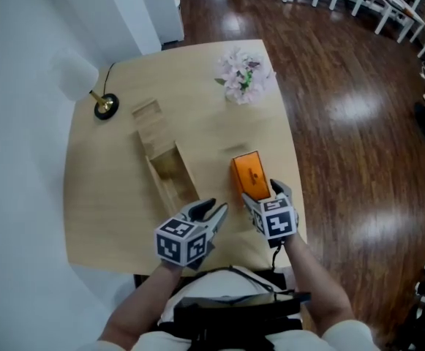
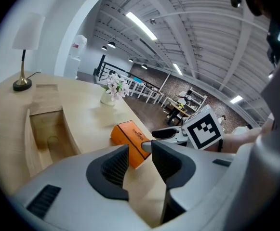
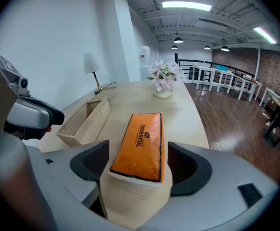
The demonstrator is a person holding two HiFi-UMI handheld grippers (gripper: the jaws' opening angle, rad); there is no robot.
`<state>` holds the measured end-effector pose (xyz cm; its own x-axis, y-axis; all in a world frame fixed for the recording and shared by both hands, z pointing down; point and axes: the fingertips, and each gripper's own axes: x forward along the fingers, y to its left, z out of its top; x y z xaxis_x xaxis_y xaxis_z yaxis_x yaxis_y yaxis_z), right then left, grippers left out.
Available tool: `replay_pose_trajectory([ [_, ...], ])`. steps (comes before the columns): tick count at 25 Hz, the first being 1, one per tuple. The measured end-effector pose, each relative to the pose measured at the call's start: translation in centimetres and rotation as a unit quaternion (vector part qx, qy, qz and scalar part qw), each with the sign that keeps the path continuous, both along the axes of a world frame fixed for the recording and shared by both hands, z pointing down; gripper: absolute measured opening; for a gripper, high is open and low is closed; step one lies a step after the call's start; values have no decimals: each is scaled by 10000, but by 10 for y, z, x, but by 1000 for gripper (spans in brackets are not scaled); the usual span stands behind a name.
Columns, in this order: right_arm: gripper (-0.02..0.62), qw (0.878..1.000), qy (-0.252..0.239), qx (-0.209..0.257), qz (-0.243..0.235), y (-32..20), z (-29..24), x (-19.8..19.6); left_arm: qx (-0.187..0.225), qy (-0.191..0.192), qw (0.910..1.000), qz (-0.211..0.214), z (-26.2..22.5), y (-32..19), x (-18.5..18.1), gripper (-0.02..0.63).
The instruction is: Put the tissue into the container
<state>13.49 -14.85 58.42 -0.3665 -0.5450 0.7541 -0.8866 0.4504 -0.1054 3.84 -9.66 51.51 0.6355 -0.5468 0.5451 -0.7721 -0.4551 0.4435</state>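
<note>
An orange tissue pack lies flat on the wooden table, near the front right edge. My right gripper is open, and the pack's near end sits between its jaws with a little gap on each side. A long open wooden container lies to the left of the pack and looks empty. My left gripper hovers at the container's near end. It is open by a narrow gap with nothing between its jaws.
A vase of pale flowers stands at the table's far right corner. A white lamp with a brass foot stands at the far left. A flat wooden piece lies at the container's far end. Dark wood floor lies to the right.
</note>
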Motion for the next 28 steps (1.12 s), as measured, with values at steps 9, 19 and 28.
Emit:
replay_pose_trajectory([
  [9,405,9998,55,-127,-151,-16,15,-11,-130,-46,9999,0,14,-19,9,166],
  [19,411,9985,336,-422,-114,-22,39,-14,-284,-31,9996,61,24,-23,14,172],
  [28,358,9983,351,-445,115,-21,37,-8,-225,105,9996,-110,17,-17,3,172],
])
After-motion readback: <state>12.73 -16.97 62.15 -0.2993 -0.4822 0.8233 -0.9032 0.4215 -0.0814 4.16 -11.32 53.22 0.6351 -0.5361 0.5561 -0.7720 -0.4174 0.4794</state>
